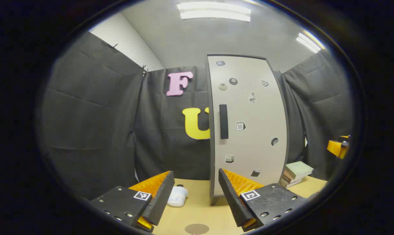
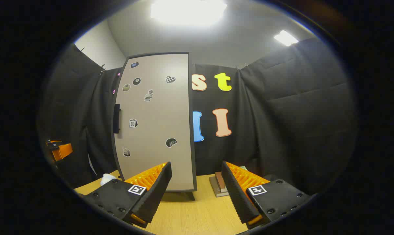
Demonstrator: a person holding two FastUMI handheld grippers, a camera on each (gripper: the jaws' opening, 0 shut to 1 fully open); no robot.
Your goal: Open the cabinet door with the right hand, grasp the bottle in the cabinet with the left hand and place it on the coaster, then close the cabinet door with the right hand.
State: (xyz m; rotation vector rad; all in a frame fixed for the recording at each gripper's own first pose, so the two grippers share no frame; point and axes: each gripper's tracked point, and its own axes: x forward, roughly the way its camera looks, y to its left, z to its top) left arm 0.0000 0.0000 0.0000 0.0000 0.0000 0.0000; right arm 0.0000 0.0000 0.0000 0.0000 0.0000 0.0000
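The right claw (image 2: 197, 192) is spread wide and holds nothing, hovering over the counter (image 2: 190, 215). The closed cabinet door (image 2: 154, 124) stands at its 11 o'clock, its upright black handle (image 2: 117, 118) on the far left edge, long axis vertical. The bottle presumably sits hidden behind it. The left claw (image 1: 197, 195), likewise agape and empty, has the coaster (image 1: 197, 228) at 6 o'clock.

Each gripper is built alike. The left gripper (image 1: 195, 192) has two wedge-shaped fingers (image 1: 161, 199) with flat black pads on their inner faces and ribbed orange backs. The fingers sit on black textured blocks dotted with silver screws, and each block carries a small white square tag printed with a black pattern. The right gripper (image 2: 197, 192) shows the same make: black serrated inner pads, ridged orange bodies, screw-studded black mounts and white patterned tags.
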